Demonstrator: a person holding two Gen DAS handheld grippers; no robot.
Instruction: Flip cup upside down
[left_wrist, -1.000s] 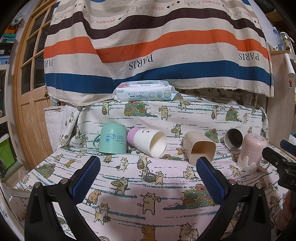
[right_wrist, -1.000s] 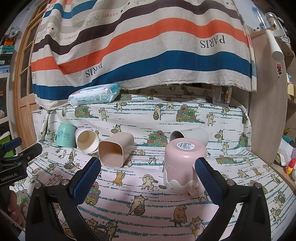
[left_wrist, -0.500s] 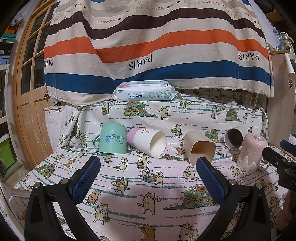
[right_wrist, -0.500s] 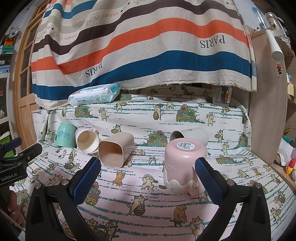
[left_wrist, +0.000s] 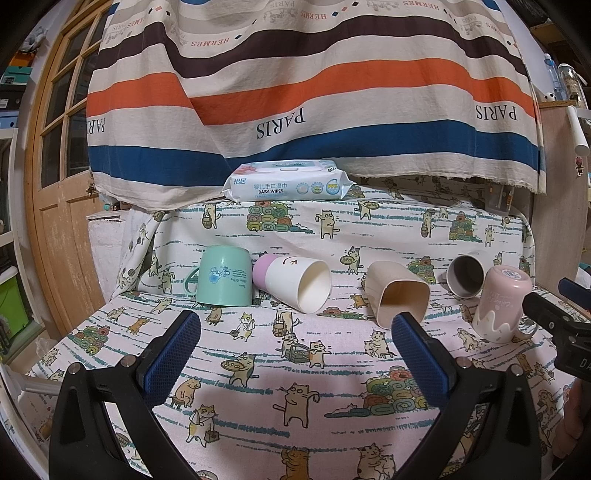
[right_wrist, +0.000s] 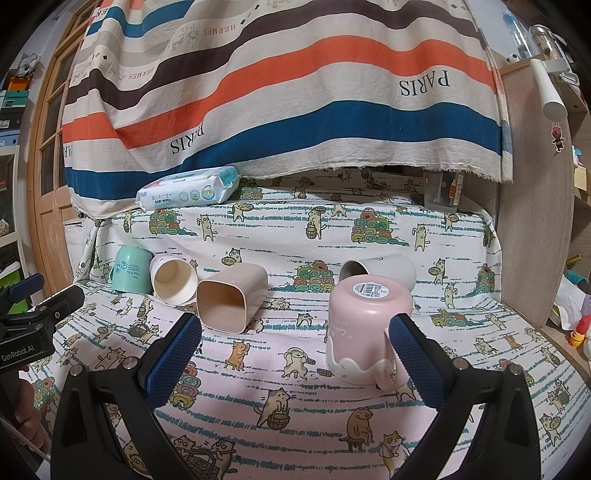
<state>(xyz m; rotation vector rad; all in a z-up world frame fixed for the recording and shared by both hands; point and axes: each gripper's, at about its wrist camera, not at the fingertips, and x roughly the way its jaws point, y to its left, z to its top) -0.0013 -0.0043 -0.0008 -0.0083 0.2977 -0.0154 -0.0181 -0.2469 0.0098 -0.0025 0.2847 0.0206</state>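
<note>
Nothing has shifted since the earlier pictures: the striped cloth (left_wrist: 295, 92) hangs behind as before, and the cat-print sheet (left_wrist: 314, 369) carries the same row of cups. The pack of baby wipes (left_wrist: 286, 184) stays on the ledge. The left gripper (left_wrist: 295, 332) and right gripper (right_wrist: 295, 332) hover unmoved, fingers spread wide, holding nothing. The pink cup (right_wrist: 367, 326) remains upside down near the right gripper, the green cup (left_wrist: 223, 277) likewise inverted, while the beige cup (left_wrist: 400, 295), white-and-purple cup (left_wrist: 295, 282) and grey cup (left_wrist: 465, 275) still lie on their sides.
</note>
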